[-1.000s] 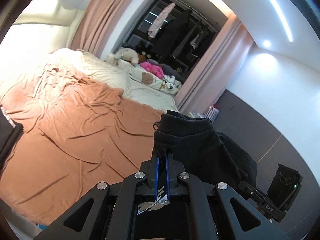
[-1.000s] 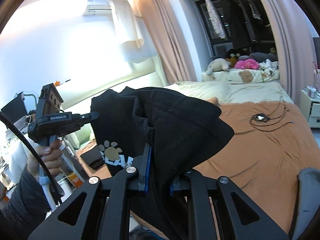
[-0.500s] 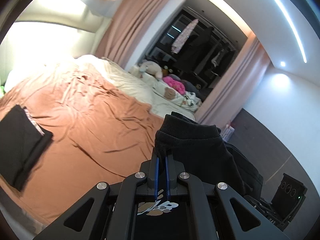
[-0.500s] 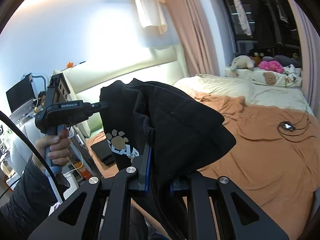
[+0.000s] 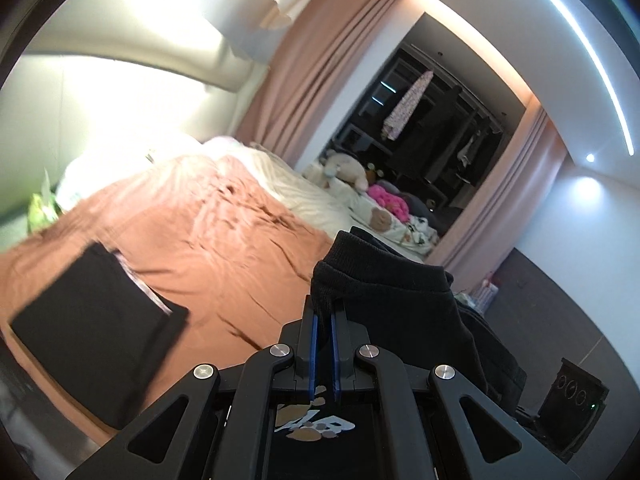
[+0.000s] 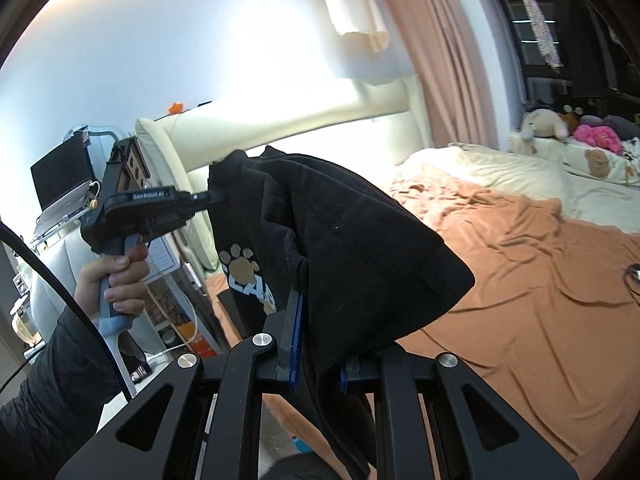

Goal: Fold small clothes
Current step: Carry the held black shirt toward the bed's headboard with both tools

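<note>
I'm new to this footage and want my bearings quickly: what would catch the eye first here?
A black garment with a tan paw print hangs in mid-air, pinched at one edge by the left gripper and at another by the right gripper. Below spreads a rumpled orange-brown bedsheet with a flat folded black cloth near its left edge. Far back, a bright pink plush sits among pale stuffed toys.

Black garment [image 6: 360, 248] matt soft knit cloth; bedsheet [image 5: 224, 240] smooth rust-brown fabric; left gripper [image 5: 324, 320] matt black plastic
</note>
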The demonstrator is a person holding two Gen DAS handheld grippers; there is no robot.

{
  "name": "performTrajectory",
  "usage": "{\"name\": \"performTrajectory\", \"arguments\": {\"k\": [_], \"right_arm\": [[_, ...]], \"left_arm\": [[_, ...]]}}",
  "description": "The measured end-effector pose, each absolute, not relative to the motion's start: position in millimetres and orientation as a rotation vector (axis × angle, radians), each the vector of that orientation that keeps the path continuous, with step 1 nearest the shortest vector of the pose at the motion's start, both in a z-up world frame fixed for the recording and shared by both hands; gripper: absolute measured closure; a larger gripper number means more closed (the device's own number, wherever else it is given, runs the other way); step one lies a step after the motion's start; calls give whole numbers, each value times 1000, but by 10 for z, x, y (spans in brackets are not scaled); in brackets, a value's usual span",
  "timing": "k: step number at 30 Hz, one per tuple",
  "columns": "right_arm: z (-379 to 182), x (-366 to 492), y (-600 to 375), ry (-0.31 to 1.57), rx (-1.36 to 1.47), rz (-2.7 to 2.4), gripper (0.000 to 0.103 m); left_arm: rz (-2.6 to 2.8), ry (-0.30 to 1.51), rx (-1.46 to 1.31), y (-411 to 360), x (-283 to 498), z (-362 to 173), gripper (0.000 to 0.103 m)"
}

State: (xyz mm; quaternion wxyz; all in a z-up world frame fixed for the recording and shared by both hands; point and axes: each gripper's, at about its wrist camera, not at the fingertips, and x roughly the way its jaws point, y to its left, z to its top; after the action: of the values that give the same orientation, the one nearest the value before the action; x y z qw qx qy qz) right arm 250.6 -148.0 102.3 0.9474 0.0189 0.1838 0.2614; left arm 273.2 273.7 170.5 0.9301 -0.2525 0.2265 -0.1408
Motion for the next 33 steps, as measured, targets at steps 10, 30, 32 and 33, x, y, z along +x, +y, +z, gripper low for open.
{"name": "performTrajectory", "arguments": {"k": [10,30,32,33], "right_arm": [[1024,2900,-934,402,-13,634,93],[999,3305,-21,437,-108,763,93],[981,3342,21,443,-107,766,93],[972,3376,22,447,-106,768,93]], "left_arm": [[-161,430,-534,3693,2580,1734,98],[57,379,-550,5135,2304,1671,98],[78,385,-546,5195,2351,1642,98],[84,389,-544,5228,2382,1627,98]]}}
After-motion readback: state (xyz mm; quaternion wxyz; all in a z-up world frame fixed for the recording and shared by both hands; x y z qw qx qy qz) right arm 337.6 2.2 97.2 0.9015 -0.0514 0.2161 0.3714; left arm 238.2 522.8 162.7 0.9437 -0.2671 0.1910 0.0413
